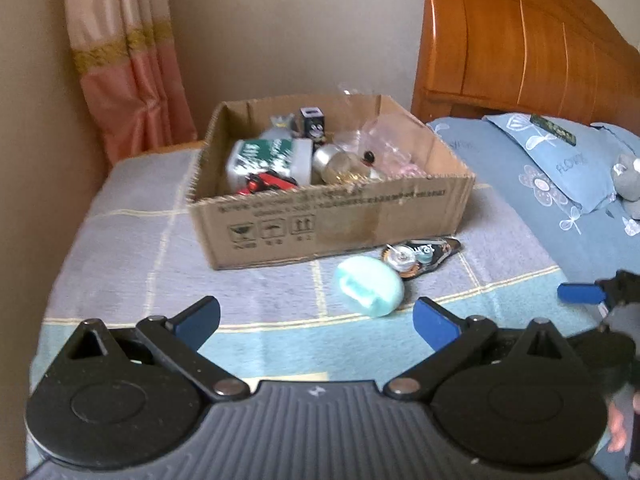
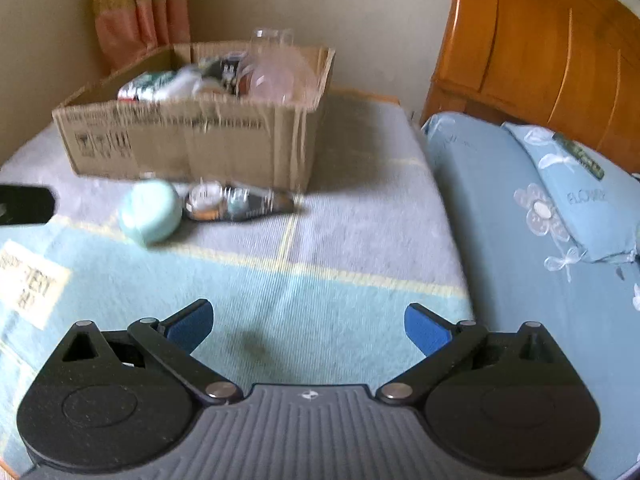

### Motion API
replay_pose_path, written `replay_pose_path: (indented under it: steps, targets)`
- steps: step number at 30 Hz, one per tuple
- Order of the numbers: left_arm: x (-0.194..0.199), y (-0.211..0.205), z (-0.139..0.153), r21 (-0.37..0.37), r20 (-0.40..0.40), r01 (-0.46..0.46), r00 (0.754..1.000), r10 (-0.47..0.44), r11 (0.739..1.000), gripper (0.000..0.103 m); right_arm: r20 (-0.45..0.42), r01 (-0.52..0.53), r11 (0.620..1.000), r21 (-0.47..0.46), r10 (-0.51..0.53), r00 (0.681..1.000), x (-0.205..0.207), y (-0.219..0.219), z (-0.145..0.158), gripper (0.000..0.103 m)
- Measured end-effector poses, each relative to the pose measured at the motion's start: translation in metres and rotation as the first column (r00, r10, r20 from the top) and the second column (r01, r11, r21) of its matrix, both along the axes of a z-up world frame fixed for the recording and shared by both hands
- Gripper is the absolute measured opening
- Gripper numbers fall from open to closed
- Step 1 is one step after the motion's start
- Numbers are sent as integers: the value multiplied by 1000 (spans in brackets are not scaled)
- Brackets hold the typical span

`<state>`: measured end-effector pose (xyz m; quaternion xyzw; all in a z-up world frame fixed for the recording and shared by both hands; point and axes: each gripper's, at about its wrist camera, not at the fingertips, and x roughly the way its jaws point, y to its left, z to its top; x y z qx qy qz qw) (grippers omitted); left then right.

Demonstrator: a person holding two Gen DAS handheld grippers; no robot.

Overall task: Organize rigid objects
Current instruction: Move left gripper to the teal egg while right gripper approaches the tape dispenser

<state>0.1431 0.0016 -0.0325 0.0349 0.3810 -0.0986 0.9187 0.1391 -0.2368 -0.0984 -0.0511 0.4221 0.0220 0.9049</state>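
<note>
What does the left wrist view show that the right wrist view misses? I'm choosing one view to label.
Only the left wrist view shows the box's red item and a grey plush toy. Only the right wrist view shows the blanket's printed cream label. Both show the cardboard box, mint egg-shaped case, dark packet and floral pillow.

Cardboard box (image 1: 332, 220) on blanket (image 1: 132, 240); egg-shaped case (image 1: 368, 286) and packet (image 1: 420, 256) just before it.

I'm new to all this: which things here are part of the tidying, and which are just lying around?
Part of the job:
box
mint case
dark packet
left gripper
right gripper

Just lying about:
pillow
grey toy
curtain
headboard
blanket
</note>
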Motion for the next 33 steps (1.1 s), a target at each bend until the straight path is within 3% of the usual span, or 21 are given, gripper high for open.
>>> replay_pose_path:
  steps: [6,17,30,33]
  targets:
    - [18,-19,-19,-15,-39,16,999,-17,1000,102,-37,-26,998,53,28,999,2,-4,-7,103]
    - [52,-35,-46,-23,-73,1,997,-3,1000,102,-8,-58,997,57,59,998,4,-5,-8,103]
    - [48,13,-58,-57,-106,-151,984,144,987,102,4,-86,995,57,86,996,8,1,-9,103]
    - [45,19,-59,-9,-104,-169,981,167,986,102,-1,-105,993,57,106,994,15,6,-9,103]
